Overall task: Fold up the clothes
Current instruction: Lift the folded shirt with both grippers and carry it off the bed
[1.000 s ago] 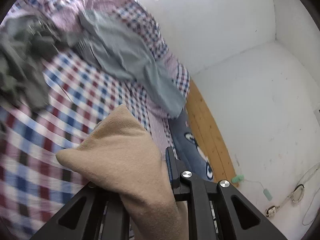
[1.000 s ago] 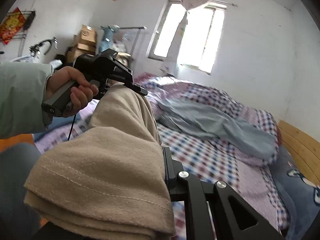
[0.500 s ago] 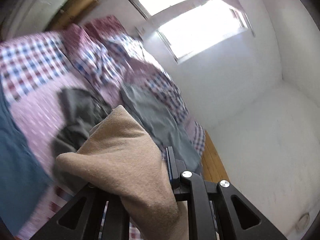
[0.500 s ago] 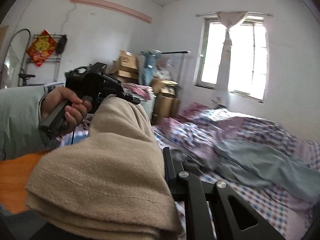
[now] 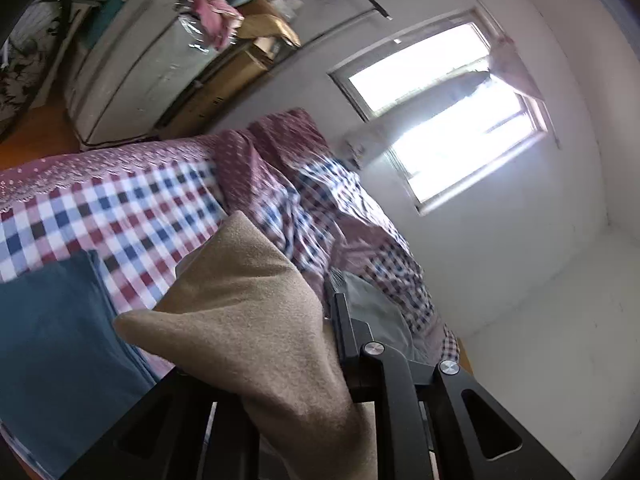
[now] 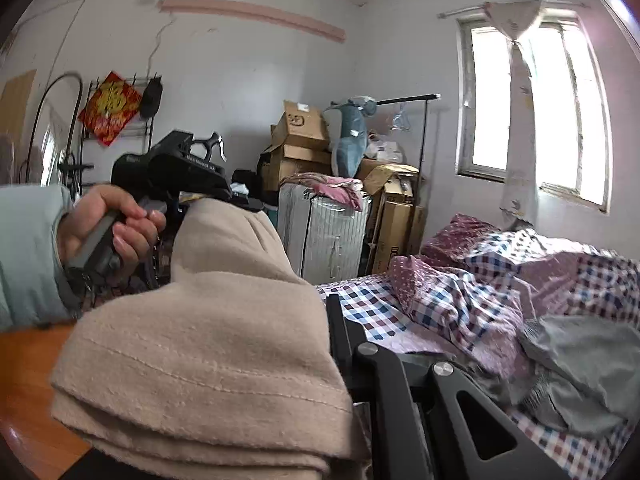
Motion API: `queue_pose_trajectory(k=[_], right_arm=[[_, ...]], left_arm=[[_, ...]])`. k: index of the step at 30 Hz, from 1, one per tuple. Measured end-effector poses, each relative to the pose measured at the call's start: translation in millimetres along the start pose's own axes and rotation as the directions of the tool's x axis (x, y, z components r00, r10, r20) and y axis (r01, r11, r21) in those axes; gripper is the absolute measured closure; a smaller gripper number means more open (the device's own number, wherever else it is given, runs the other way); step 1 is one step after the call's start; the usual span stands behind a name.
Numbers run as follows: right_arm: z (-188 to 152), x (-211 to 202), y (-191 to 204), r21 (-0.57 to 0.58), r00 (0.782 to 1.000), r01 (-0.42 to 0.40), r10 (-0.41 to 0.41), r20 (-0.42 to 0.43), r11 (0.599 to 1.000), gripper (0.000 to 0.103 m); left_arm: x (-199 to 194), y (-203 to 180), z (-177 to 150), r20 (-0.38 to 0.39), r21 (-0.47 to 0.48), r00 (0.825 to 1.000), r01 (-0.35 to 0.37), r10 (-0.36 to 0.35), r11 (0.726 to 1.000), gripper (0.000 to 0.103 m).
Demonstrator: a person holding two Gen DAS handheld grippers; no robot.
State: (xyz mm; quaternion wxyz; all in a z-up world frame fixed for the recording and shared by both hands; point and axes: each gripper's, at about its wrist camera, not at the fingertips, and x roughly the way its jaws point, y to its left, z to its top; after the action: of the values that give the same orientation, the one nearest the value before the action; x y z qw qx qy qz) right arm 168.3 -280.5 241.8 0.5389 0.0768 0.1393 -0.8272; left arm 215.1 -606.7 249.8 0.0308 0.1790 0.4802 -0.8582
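Note:
A beige folded garment [image 5: 248, 304] hangs between my two grippers, above the checked bed [image 5: 120, 208]. My left gripper [image 5: 260, 340] is shut on one end, and the cloth covers its left finger. My right gripper [image 6: 224, 360] is shut on the other end, where several stitched layers stack up. In the right wrist view a person's hand [image 6: 116, 220] holds the left gripper [image 6: 208, 200] at the garment's far end. A blue folded garment [image 5: 52, 340] lies flat on the bed below the left gripper. A grey garment [image 6: 580, 360] lies crumpled on the bed to the right.
A rumpled checked quilt [image 6: 500, 280] is heaped near the window [image 6: 532, 112]. A silver suitcase [image 6: 320, 236], cardboard boxes [image 6: 300, 128] and a clothes rail stand past the bed. An orange wooden floor [image 6: 28, 380] shows at lower left.
Both grippers have swung the beige garment leftward along the bed. The grey clothes have slid out of the left view, and the blue folded garment and the boxes have come in.

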Motion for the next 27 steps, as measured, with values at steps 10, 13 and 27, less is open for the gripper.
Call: queue_pose_trajectory(k=[10,13,27], right_arm=[[-67.0,67.7,63.8,-0.145,0.999,-0.016,0.009,-0.048,0.989,0.094],[-82.7,69.5,90.6,-0.198,0.999,-0.024,0.014,-0.050,0.980,0.094],[-176.1,83.9,240.6,-0.569,0.985,-0.143,0.060,-0.161,0.810,0.094]], left_arm=[[-13.2,86.3,13.7,0.012,-0.005,0.994,-0.105,0.105,0.994,0.090],[-22.8,110.7,8.2,0.005,-0.019,0.993,-0.114,0.114,0.993,0.090],[-86.2,228.3,-30.7,-0.057,-0.092,0.970,-0.239,0.234,0.967,0.090]])
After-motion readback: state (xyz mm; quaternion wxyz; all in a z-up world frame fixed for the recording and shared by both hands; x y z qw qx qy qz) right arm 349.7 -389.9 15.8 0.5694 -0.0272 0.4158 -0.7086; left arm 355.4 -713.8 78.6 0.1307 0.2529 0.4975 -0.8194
